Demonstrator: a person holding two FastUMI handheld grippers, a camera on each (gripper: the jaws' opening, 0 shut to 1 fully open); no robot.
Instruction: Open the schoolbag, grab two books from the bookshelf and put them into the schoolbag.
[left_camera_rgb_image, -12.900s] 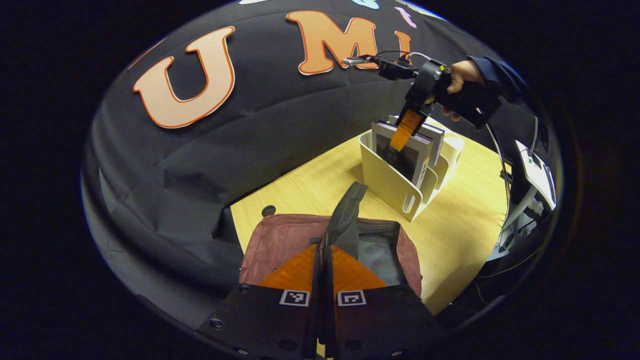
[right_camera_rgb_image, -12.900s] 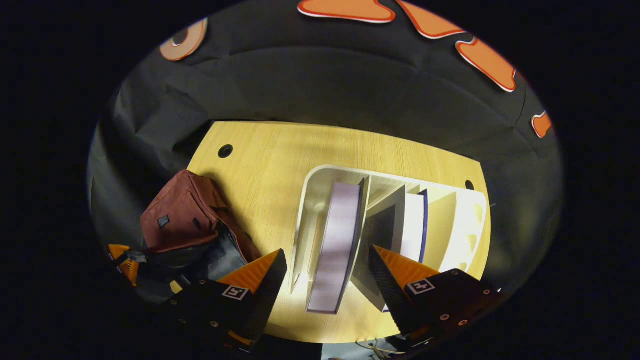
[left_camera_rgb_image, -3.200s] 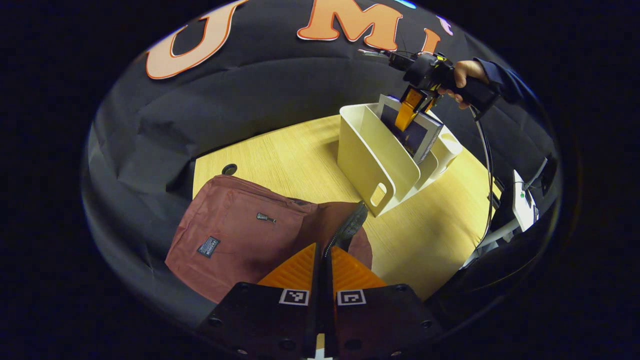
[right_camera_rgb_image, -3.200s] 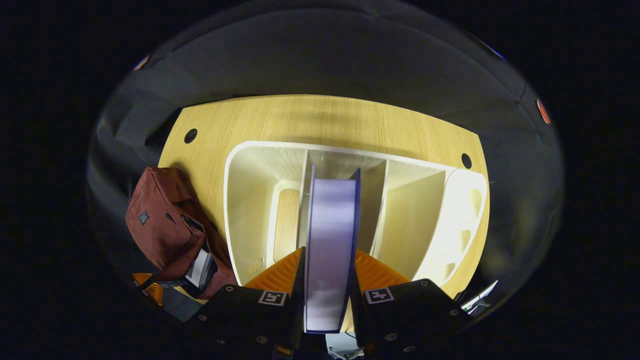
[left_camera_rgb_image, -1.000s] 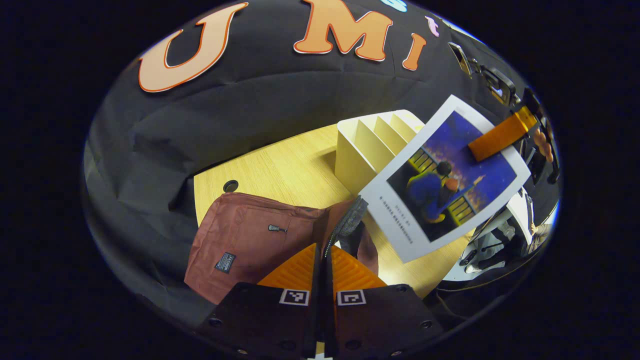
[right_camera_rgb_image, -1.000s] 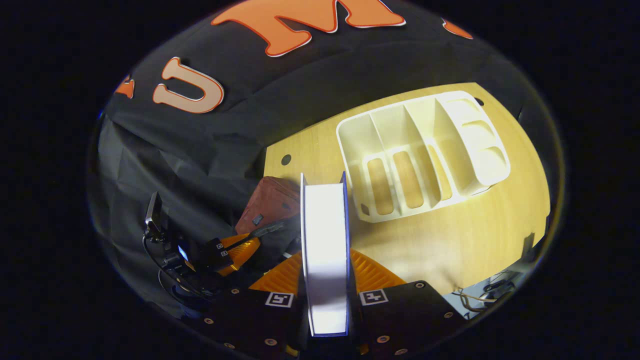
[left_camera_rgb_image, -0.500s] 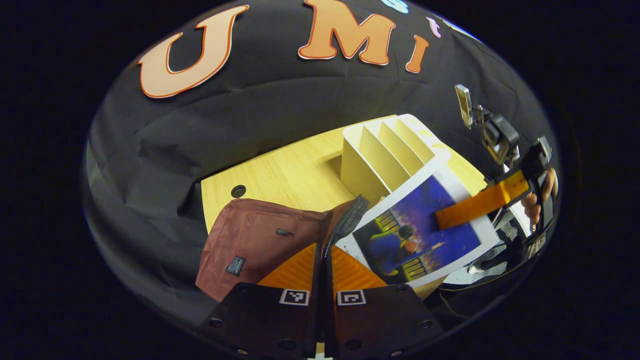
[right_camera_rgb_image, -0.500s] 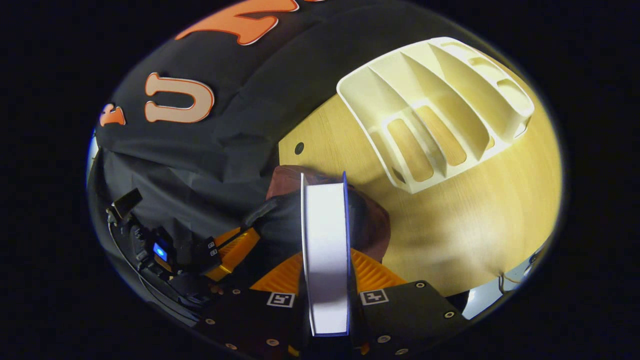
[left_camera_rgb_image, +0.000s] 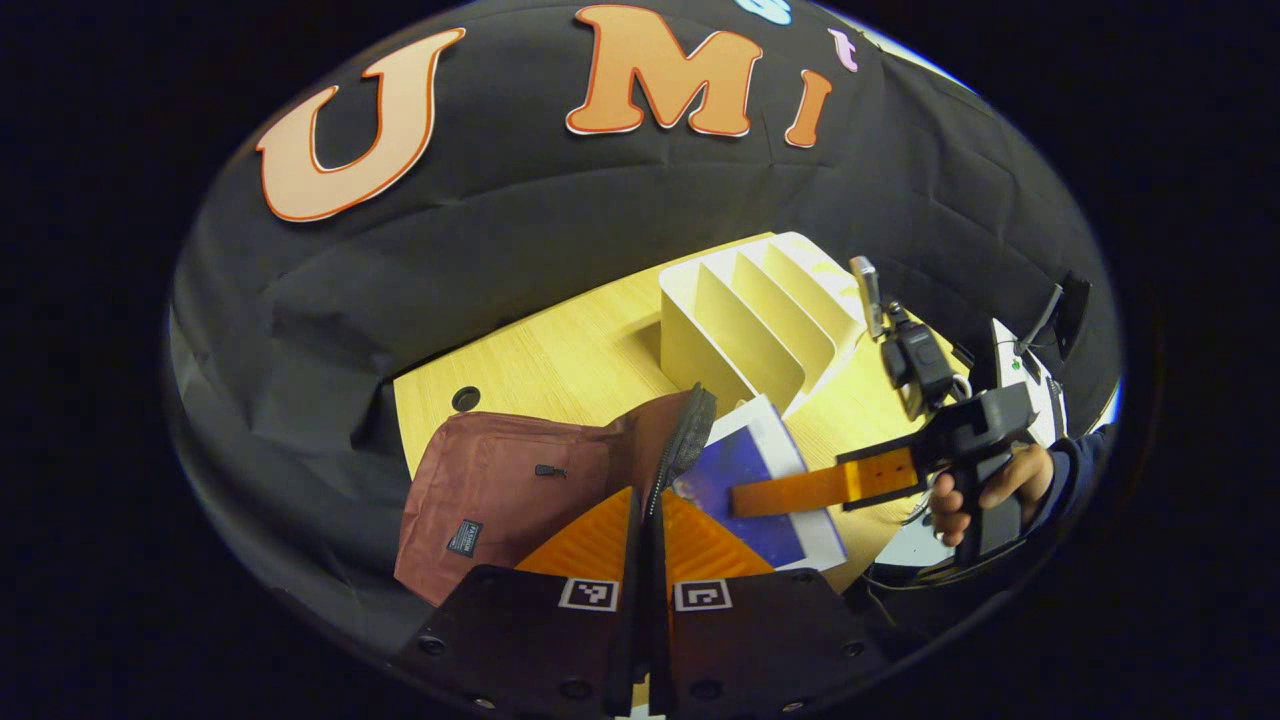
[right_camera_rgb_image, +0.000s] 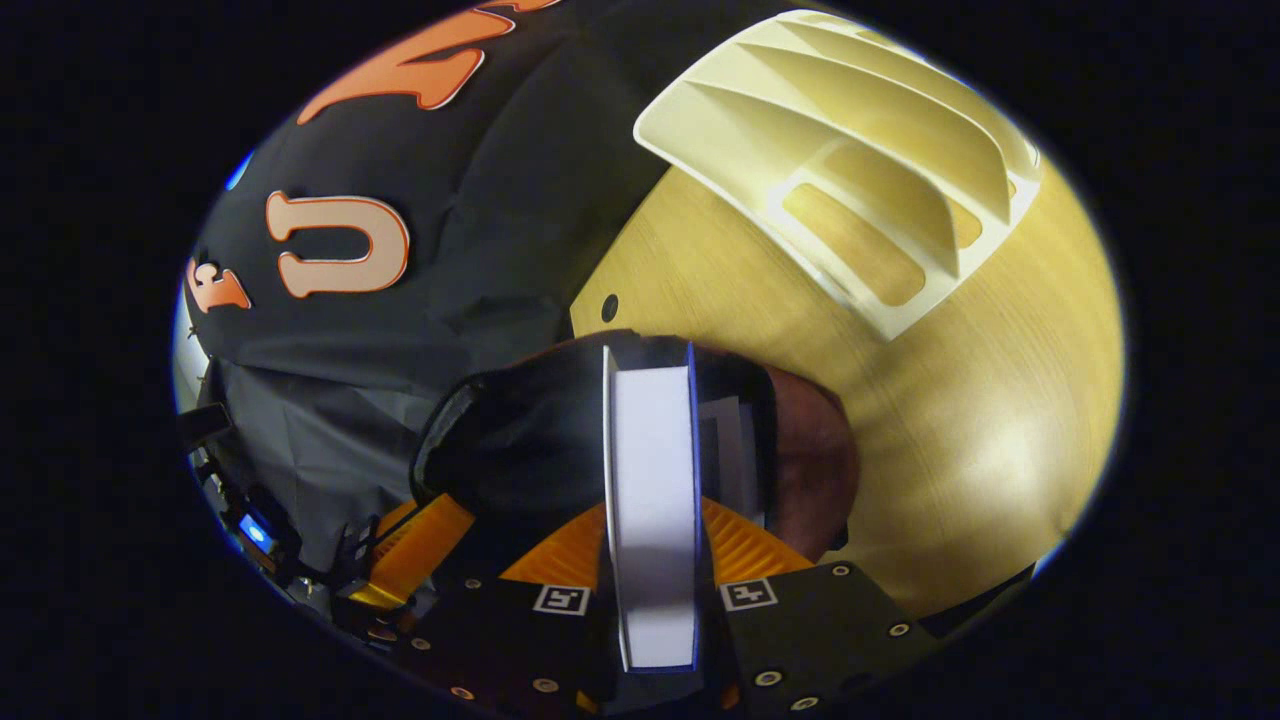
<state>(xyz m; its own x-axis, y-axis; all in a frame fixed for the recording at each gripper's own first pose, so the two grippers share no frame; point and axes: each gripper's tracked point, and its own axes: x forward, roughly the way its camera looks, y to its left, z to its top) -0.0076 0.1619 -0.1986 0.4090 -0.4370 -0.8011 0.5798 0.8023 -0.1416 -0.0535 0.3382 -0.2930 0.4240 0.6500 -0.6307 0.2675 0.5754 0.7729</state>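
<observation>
The right gripper (left_camera_rgb_image: 745, 495), jaws pinching the blue-covered white-paged book (left_camera_rgb_image: 765, 490), has swung from the cream slotted plastic bookshelf (left_camera_rgb_image: 750, 315) down into the maroon fabric schoolbag (left_camera_rgb_image: 500, 480)'s mouth. The left gripper (left_camera_rgb_image: 648, 520), jaws pinching the bag's zipper edge (left_camera_rgb_image: 690, 435), holds it wide; another book (right_camera_rgb_image: 738, 450) crowds the opening on the wooden surface (left_camera_rgb_image: 560, 365).

Schoolbag (left_camera_rgb_image: 500, 480) at near left of table (left_camera_rgb_image: 580, 350); bookshelf (left_camera_rgb_image: 750, 310) behind and to its right, apart. Book (left_camera_rgb_image: 760, 490) partly inside schoolbag mouth, between right gripper (left_camera_rgb_image: 750, 495) fingers. Left gripper (left_camera_rgb_image: 648, 520) on bag's opening edge, left of book.
</observation>
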